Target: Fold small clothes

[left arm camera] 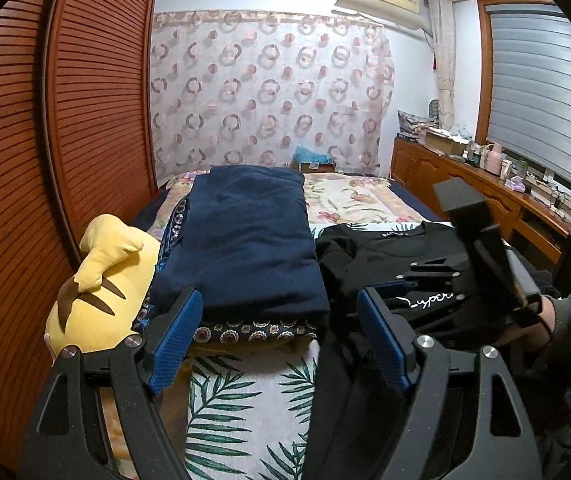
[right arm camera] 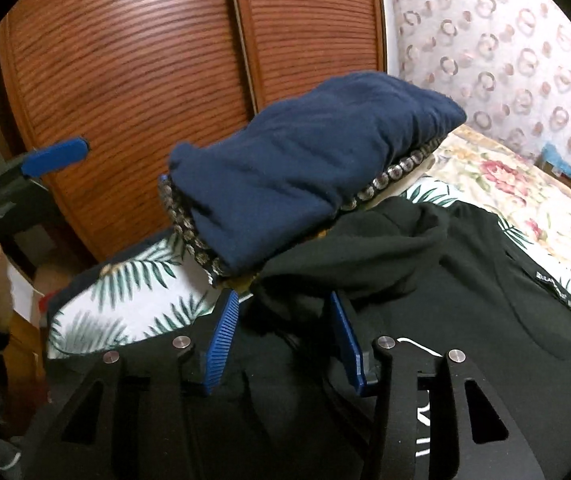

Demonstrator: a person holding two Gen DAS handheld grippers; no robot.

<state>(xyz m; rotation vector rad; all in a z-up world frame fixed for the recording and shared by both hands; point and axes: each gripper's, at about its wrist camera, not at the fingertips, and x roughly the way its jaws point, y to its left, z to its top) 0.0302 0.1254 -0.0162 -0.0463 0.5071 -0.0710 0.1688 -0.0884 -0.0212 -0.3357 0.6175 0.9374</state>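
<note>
- The bed [left arm camera: 245, 400] with a palm-leaf sheet fills the lower half of both views, and the wardrobe [left arm camera: 65, 140] takes the whole left side of the left-wrist frame.
- The black tee [right arm camera: 465, 300] is the thing to fold. It's spread over the lower right of the right-wrist view, collar label toward the right edge, one sleeve bunched up near centre just under the navy stack [right arm camera: 305, 168].
- That navy stack looks already folded, sitting centre frame on a patterned cloth, touching the tee's bunched sleeve.
- A yellow plush [left arm camera: 101, 292] sits lower left in the left-wrist view, right beside the stack — not in the way, I'd say.
- The right gripper [right arm camera: 285, 336] is at bottom centre, jaws partly apart, straddling the bunched sleeve fabric. Can't tell if the pads actually touch cloth, but nothing looks pinched.
- The left gripper [left arm camera: 281, 340] is at bottom centre of its own view, jaws wide apart, holding nothing and hovering over the sheet at the tee's left edge.
- Handling guess: thin jersey, light, floppy, a bit clingy — it'll sag and drag rather than hold shape. I'd pinch a sleeve hem or shoulder seam, where it's doubled up, and keep one layer only so it doesn't come up in a wad.
</note>
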